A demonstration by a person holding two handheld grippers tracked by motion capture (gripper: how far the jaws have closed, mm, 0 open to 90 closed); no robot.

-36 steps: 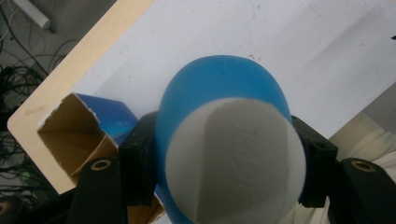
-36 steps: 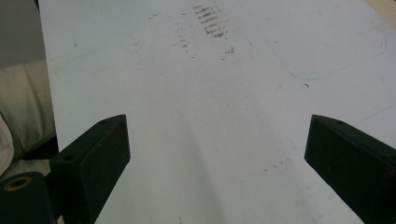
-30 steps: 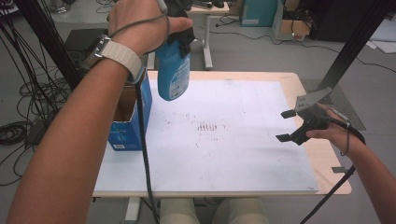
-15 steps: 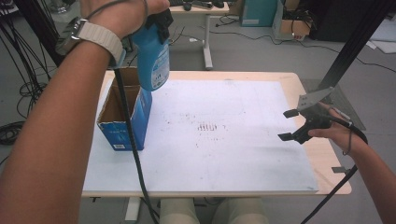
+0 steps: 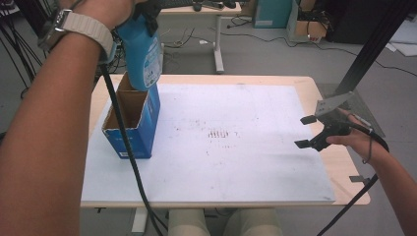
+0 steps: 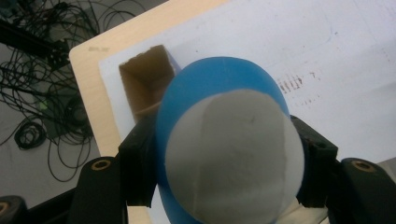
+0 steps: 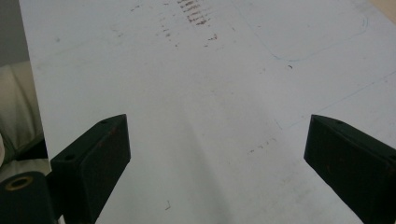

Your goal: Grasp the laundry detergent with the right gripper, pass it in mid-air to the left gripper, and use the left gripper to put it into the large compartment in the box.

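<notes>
Here, blue bottle (image 5: 143, 51) upright, base down over open carton (image 5: 132, 120).

Pale watch strap (image 5: 91, 30), black cables (image 5: 129, 147)

High view set above the near edge of the bench (image 5: 314, 88), facing forward and down, left gripper view close over the open box (image 6: 144, 81), right gripper view low over the white mat (image 7: 210, 116), smudge marks (image 5: 219, 133) shared by all three.

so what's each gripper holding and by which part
The left gripper clamps the blue bottle across its sides, near its upper end. The right gripper is open, holding nothing.
</notes>
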